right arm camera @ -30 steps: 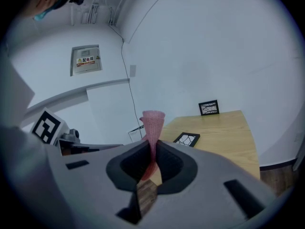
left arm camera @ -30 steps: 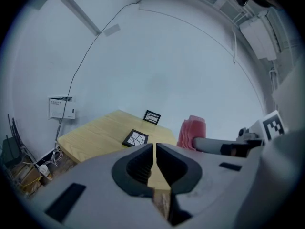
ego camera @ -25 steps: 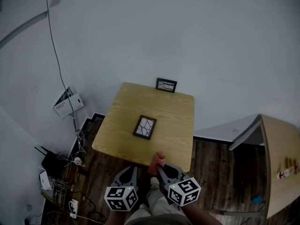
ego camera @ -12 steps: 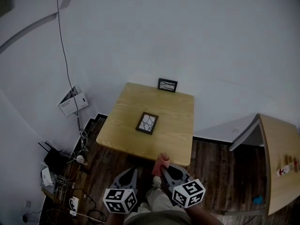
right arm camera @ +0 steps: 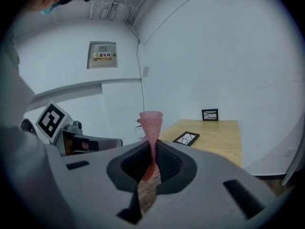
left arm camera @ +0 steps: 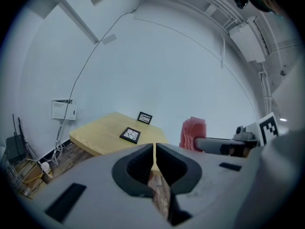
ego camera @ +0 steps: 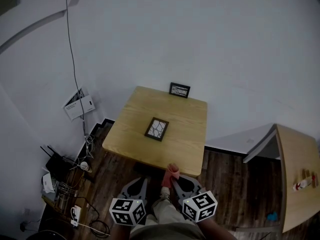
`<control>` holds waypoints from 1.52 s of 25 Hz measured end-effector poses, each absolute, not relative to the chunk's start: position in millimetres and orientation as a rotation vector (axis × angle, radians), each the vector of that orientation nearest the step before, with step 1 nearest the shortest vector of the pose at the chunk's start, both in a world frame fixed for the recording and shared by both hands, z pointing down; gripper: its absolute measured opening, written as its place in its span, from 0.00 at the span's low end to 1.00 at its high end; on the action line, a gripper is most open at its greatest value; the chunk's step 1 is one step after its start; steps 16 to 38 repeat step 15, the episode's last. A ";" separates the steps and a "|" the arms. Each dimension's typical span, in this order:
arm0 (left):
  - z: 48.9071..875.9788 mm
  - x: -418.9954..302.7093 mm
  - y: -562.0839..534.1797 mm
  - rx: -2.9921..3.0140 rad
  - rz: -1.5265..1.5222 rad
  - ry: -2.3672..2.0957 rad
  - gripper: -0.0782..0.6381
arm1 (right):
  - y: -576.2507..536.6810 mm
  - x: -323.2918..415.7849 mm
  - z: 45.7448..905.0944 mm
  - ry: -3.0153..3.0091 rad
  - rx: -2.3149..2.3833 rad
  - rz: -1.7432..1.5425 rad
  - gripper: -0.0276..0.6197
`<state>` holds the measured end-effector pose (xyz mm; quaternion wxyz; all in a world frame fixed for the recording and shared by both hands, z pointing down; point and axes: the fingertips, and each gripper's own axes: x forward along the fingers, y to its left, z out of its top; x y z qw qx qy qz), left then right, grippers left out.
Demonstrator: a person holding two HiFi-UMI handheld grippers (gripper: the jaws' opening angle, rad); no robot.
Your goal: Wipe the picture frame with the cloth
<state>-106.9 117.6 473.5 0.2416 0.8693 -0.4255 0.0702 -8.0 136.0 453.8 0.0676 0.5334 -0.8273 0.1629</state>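
A small dark picture frame [ego camera: 156, 129] lies flat in the middle of the light wooden table [ego camera: 130, 134]. A second frame [ego camera: 179, 90] stands at the table's far edge by the wall. My right gripper [ego camera: 172, 180] is shut on a folded pink cloth [ego camera: 171, 173] that sticks up between its jaws, just off the table's near edge. My left gripper [ego camera: 142, 183] hangs beside it, shut and empty. In the right gripper view the cloth [right arm camera: 151, 123] rises from the jaws, with the flat frame [right arm camera: 186, 138] beyond. The left gripper view shows the flat frame [left arm camera: 130, 135] ahead.
Another wooden table [ego camera: 300, 174] with small items stands at the right. A router and tangled cables [ego camera: 62, 171] lie on the dark floor at the left. A white box [ego camera: 79, 104] hangs on the wall, with a cable running up from it.
Both grippers have shifted a little near the table's front edge, side by side. The cloth stays clamped in the right gripper. The frames have not moved.
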 end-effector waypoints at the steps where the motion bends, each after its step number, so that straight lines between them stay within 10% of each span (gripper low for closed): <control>1: 473.7 -106.6 117.7 2.374 0.190 -1.164 0.13 | 135.9 -8.5 454.1 -2.491 1.606 0.488 0.07; 38: 471.5 -97.3 105.3 2.346 0.165 -1.165 0.13 | 122.3 -9.7 450.4 -2.496 1.596 0.480 0.07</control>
